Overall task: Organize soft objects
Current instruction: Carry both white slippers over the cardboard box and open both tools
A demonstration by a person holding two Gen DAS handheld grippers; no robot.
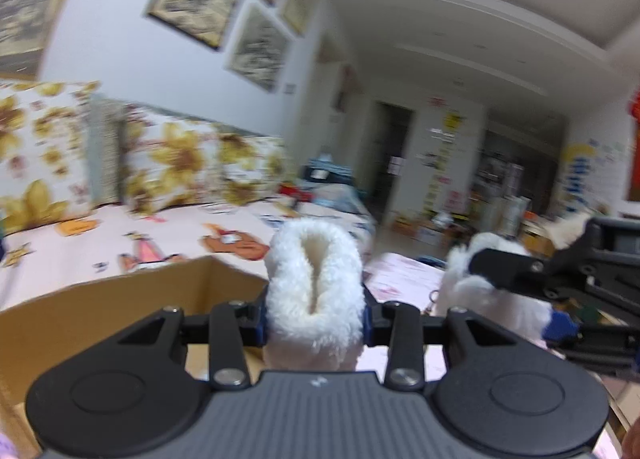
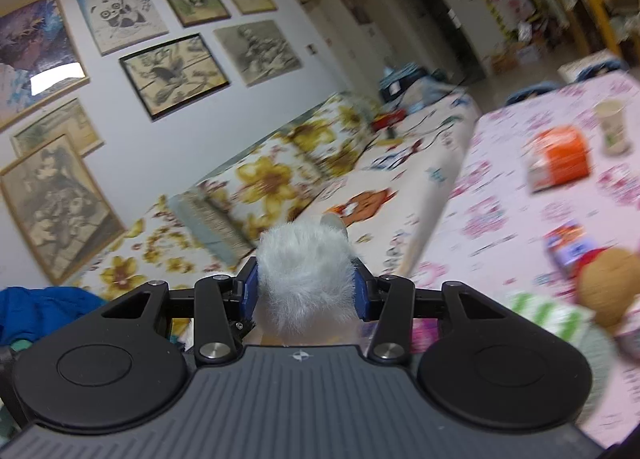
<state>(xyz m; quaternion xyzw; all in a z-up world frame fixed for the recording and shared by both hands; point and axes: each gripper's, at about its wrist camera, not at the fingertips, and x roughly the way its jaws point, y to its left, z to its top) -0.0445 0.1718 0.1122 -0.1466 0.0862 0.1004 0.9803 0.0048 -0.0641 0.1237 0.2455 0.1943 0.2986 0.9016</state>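
Note:
My left gripper (image 1: pixel 315 321) is shut on a white fluffy soft toy (image 1: pixel 316 291), held up in the air above the rim of an open cardboard box (image 1: pixel 120 299). My right gripper (image 2: pixel 306 291) is shut on another white furry soft toy (image 2: pixel 306 271), lifted above the table. In the left wrist view the right gripper (image 1: pixel 516 291) shows at the right with its white toy (image 1: pixel 472 279) in its fingers. A brown plush toy (image 2: pixel 608 287) lies on the pink floral table (image 2: pixel 500 195) at the right.
A sofa with a cartoon cover (image 1: pixel 140 235) and yellow flower cushions (image 1: pixel 180 167) runs behind the box. On the table are an orange box (image 2: pixel 560 159), a paper cup (image 2: pixel 612 127), a small purple carton (image 2: pixel 568 247) and a green-striped pack (image 2: pixel 548 315). Blue cloth (image 2: pixel 48 311) lies at left.

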